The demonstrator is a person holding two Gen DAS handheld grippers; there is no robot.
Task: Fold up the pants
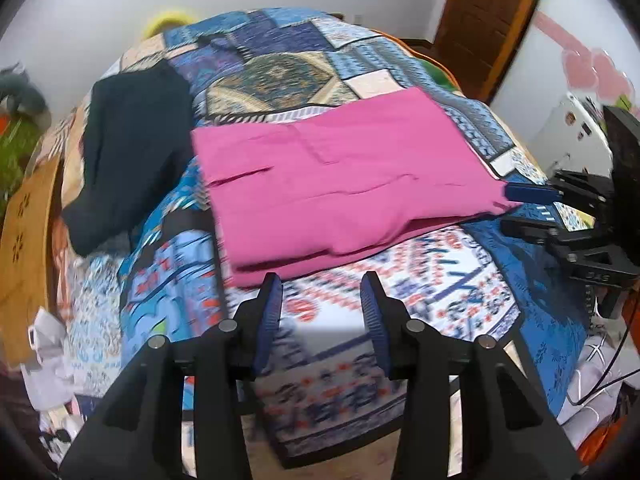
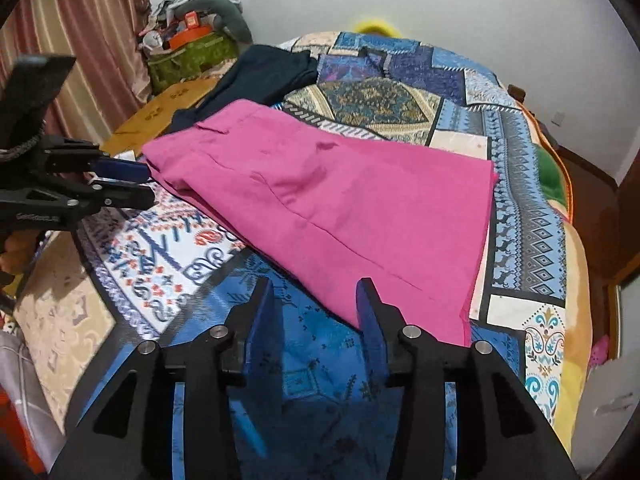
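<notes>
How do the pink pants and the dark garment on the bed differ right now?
The pink pants lie folded flat with straight edges; the dark garment lies loose and rumpled. The pink pants sit mid-bed, close to both grippers; the dark garment lies farther back, by the bed's edge. Both rest on the patchwork bedspread, neither gripped.

Your two wrist cameras look steeply down from close above the bed (image 1: 168, 264), sharing the pink pants (image 1: 340, 184) from opposite ends.
</notes>
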